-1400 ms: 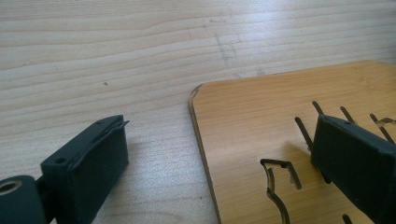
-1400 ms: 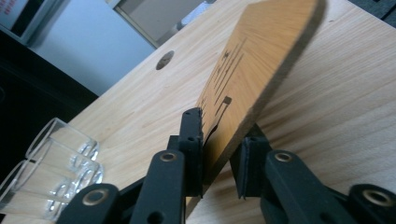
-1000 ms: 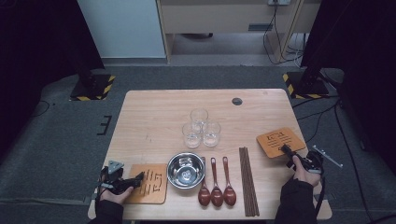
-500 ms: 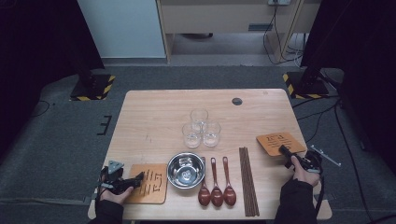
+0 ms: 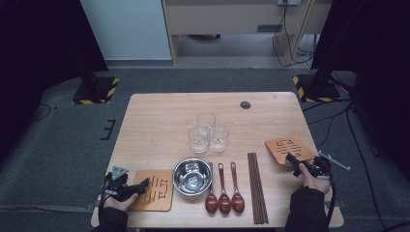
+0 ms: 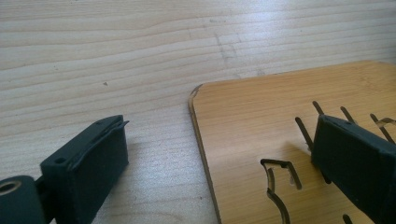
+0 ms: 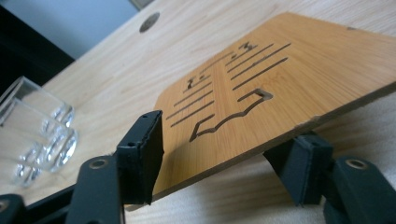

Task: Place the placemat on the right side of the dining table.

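The pale rectangular wooden table takes up the middle of the high view. At its lower left lies a square bamboo mat with cut slots, flat on the wood. A second square bamboo mat with cut slots sits at the right edge of the table, turned at an angle.

The left gripper, at the lower left of the high view, has its jaws spread wide. In the left gripper view one black jaw stands over bare table at the lower left of the frame and the other over the mat's top face at the lower right, with the mat's edge running between them; neither pad presses on it.

The right gripper, at the lower right of the high view, reaches the near corner of the angled mat. Its jaws have just been opening and now stand wide apart. In the right gripper view the mat lies between them, its near edge raised off the table: one jaw sits above the mat at the lower left of the frame, the other beneath it at the lower right. The lower jaw seems to bear the mat's underside, while the upper pad appears clear of it
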`<state>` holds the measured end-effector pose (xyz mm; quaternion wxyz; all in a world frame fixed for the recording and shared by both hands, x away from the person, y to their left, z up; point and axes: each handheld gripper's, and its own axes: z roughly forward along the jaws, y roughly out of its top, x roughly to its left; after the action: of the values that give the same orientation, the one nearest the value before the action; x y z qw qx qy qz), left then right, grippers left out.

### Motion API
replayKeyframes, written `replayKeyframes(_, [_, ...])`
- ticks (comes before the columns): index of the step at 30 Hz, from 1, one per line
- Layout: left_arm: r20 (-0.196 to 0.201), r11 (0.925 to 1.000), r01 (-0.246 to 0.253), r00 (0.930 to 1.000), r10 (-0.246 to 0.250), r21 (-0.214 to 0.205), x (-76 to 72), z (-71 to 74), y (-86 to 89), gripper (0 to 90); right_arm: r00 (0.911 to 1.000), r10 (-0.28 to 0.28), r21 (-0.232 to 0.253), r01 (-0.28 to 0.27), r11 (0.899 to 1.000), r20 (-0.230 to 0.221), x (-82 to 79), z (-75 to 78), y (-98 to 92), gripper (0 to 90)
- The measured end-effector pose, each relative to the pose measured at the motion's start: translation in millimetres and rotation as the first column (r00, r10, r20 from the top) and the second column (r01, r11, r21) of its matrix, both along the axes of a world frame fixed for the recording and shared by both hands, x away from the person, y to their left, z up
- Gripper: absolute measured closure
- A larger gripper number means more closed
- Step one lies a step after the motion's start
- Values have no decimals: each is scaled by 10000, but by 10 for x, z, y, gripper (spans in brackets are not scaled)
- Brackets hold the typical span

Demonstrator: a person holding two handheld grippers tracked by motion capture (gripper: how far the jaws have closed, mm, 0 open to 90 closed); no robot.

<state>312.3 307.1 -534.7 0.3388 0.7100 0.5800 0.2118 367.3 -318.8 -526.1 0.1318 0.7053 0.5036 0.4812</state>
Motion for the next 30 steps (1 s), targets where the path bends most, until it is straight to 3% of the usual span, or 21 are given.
replayKeyframes(7, [-2,10000,0,10000,0,1,0,0,0,29,9994,198,-597,-214,9980,-269,-12,-22,26,331])
replayKeyframes(17, [-5,10000,3,10000,-3,4,0,0,0,29,9986,204,-757,-240,9968,-481,-59,-80,1,321])
replayKeyframes(27, [-3,10000,0,10000,0,-2,0,0,0,29,9985,142,-1166,-202,9930,-522,-88,-86,7,316])
replayKeyframes(30, [-2,10000,0,10000,0,-4,0,0,0,29,9993,192,-1254,-232,9918,-336,-96,-77,8,326])
